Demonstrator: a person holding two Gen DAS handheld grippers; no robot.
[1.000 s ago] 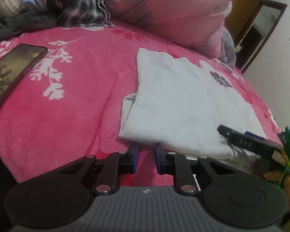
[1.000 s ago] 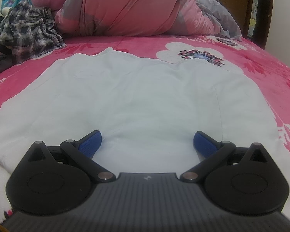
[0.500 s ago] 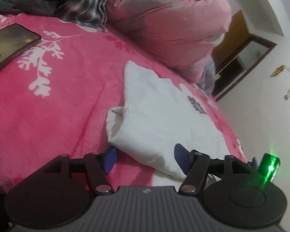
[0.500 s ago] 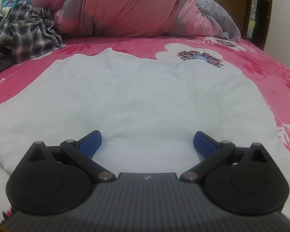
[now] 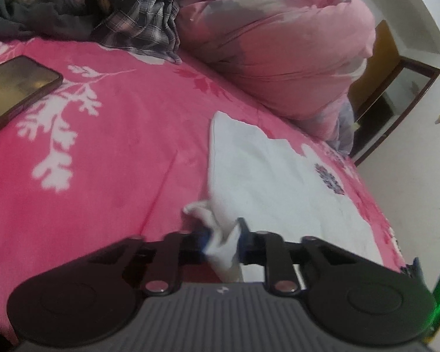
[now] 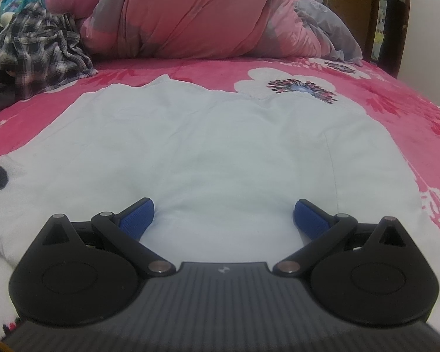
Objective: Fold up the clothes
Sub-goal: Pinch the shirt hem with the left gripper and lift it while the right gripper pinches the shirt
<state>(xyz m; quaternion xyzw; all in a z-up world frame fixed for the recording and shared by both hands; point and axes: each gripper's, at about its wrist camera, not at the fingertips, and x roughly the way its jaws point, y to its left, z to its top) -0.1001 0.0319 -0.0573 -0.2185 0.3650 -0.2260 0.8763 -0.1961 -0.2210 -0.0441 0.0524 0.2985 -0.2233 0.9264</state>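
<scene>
Left gripper (image 5: 222, 239) closing on white garment (image 5: 278, 182) corner, long axis toward 1 o'clock; right gripper (image 6: 223, 215) wide, empty, over near hem, bed (image 5: 117, 146).

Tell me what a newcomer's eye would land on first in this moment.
The white cotton shirt spread flat across the bright pink floral bedspread dominates both views. The left gripper is closing on the shirt's bunched near corner, while the right gripper sits wide open on the cloth. A crumpled grey plaid garment lies beside the heaped pink quilt.
</scene>
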